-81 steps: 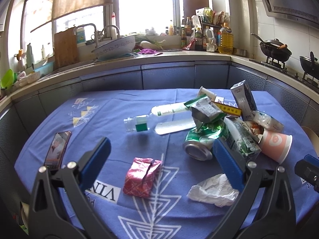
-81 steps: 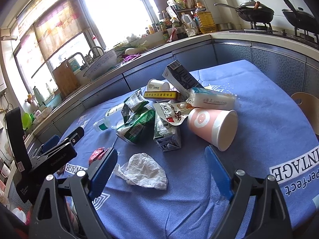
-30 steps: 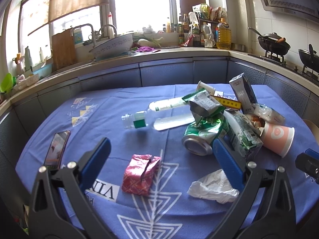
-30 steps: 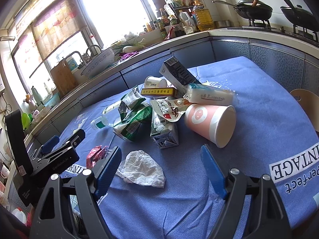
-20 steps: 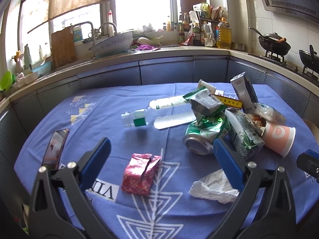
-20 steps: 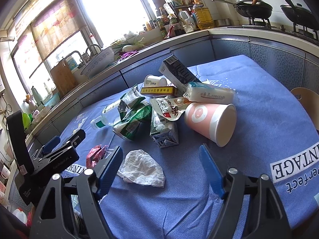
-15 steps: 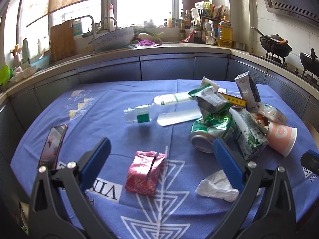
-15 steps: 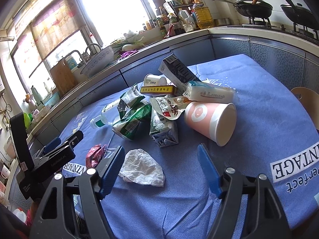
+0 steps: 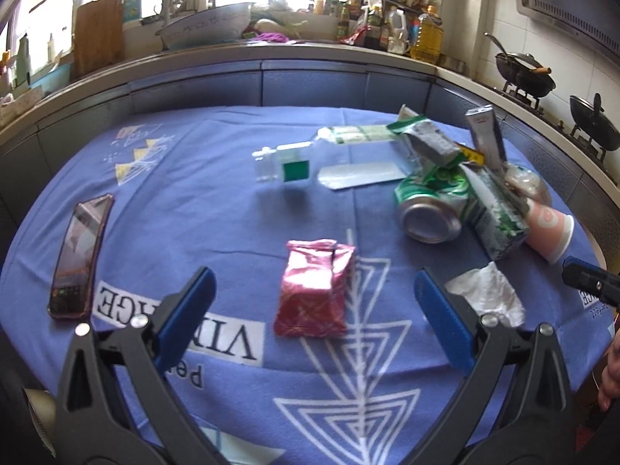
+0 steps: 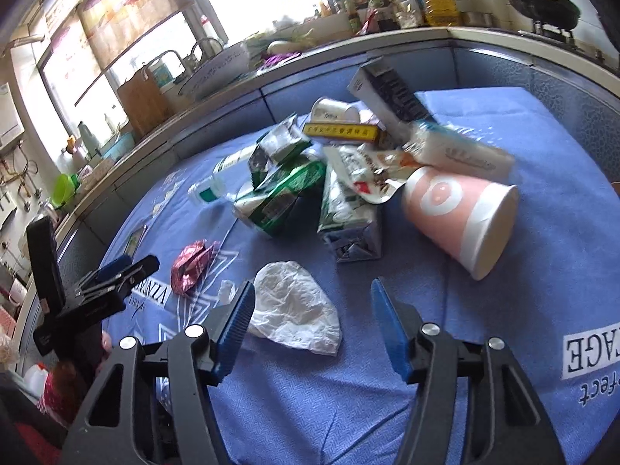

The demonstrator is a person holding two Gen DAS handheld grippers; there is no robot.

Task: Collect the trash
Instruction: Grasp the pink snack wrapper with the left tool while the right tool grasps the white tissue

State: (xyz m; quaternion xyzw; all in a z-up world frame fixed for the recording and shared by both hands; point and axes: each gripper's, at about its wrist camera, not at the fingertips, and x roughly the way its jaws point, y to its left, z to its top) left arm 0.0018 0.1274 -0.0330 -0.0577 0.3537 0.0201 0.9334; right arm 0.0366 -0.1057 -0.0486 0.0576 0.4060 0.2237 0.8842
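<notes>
Trash lay scattered on a round table under a blue woven tablecloth [image 9: 217, 162] printed with white triangles and block lettering. The left gripper [image 9: 314, 306] hovered with its jaws wide and empty, and the crinkled pink foil packet [image 9: 314, 290], a soft rectangular pouch, sat on the cloth between its blue ribbed pads. Beyond it a clear plastic bottle [image 9: 310, 159] lay on its side, and to the right a dented green aluminium can [image 9: 430, 205] rested against a squashed green-and-white carton [image 9: 496, 213].

The right gripper [image 10: 310, 317] also stood wide and held nothing; its left pad was just beside a crumpled white tissue [image 10: 294, 310], thin and wrinkled. Past the tissue sat the carton [image 10: 348, 217], and to its right a pink paper cup [image 10: 457, 217] lay tipped over, its round white rim facing the camera. Behind them were piled a flat yellow box [image 10: 341, 131], a dark printed cardboard box [image 10: 391, 97] tilted on end, and a glossy white wrapper [image 10: 461, 151].

A smartphone [image 9: 77, 255] with a glassy dark screen lay flat near the table's left edge.
</notes>
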